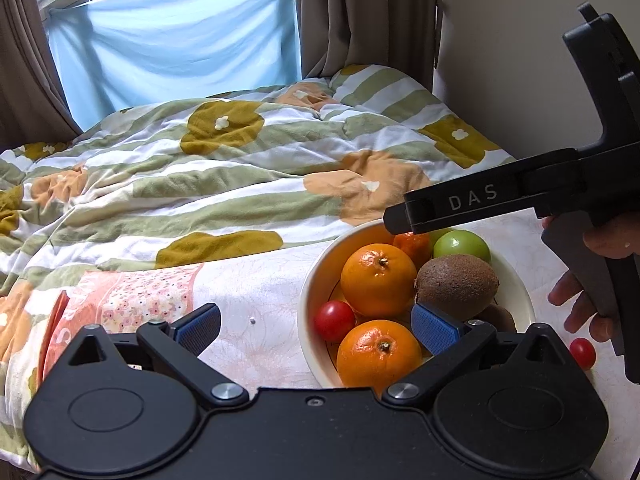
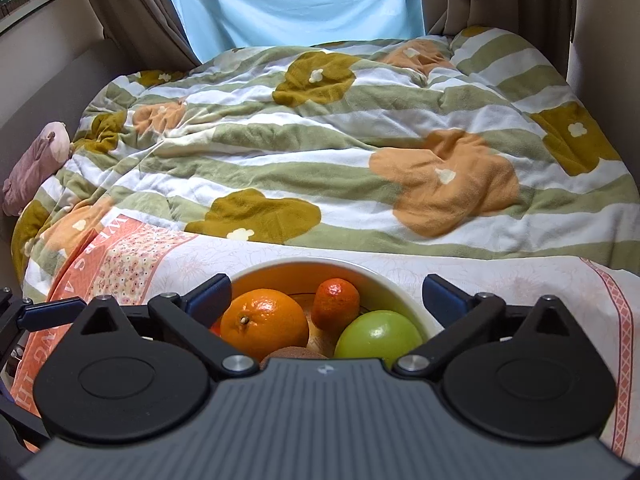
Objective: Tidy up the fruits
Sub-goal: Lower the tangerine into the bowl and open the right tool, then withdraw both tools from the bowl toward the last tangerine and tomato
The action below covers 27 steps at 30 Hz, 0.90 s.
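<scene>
Both claws wide open, empty: left gripper (image 1: pixel 316 326) and right gripper (image 2: pixel 326 300) hover over bowl (image 1: pixel 316 280); stray cherry tomato (image 1: pixel 582 353) right of it, I'd grab next.

The left gripper (image 1: pixel 316 326) has its fingers spread wide. The right gripper (image 2: pixel 326 296) is wide too. A hand (image 1: pixel 588 280) holds its handle.
</scene>
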### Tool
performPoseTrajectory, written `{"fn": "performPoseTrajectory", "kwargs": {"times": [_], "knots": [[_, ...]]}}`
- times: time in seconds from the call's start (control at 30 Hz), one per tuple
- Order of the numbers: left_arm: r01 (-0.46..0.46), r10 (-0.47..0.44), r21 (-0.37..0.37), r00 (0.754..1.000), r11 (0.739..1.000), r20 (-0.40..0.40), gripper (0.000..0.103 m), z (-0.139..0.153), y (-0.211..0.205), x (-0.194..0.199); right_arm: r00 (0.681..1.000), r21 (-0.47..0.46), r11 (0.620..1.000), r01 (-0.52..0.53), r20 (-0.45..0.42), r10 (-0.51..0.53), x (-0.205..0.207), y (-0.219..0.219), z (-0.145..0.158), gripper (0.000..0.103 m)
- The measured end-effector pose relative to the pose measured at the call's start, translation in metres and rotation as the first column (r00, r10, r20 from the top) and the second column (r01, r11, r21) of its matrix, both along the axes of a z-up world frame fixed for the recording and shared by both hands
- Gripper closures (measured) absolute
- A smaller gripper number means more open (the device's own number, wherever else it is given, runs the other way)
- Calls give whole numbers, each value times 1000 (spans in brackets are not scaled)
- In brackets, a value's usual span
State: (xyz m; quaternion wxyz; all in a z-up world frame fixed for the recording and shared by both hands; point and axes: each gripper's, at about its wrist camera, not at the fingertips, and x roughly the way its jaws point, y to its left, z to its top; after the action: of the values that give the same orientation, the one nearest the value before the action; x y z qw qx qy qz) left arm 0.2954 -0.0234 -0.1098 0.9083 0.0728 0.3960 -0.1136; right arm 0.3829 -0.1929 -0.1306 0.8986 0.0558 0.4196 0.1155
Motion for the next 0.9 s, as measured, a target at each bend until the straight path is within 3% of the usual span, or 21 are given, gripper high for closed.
{"fn": "performPoseTrajectory", "kwargs": {"times": [0.4,0.9], "knots": [[-24,25,-15,999,1000,41,0,19,0,-14,998,-2,1000,-13,68,13,-26,-5,32,0],[-76,79,-24,985,997,153,0,72,-12,-66,987,-31,999,-30,156,34,-95,-22,100,0]]}}
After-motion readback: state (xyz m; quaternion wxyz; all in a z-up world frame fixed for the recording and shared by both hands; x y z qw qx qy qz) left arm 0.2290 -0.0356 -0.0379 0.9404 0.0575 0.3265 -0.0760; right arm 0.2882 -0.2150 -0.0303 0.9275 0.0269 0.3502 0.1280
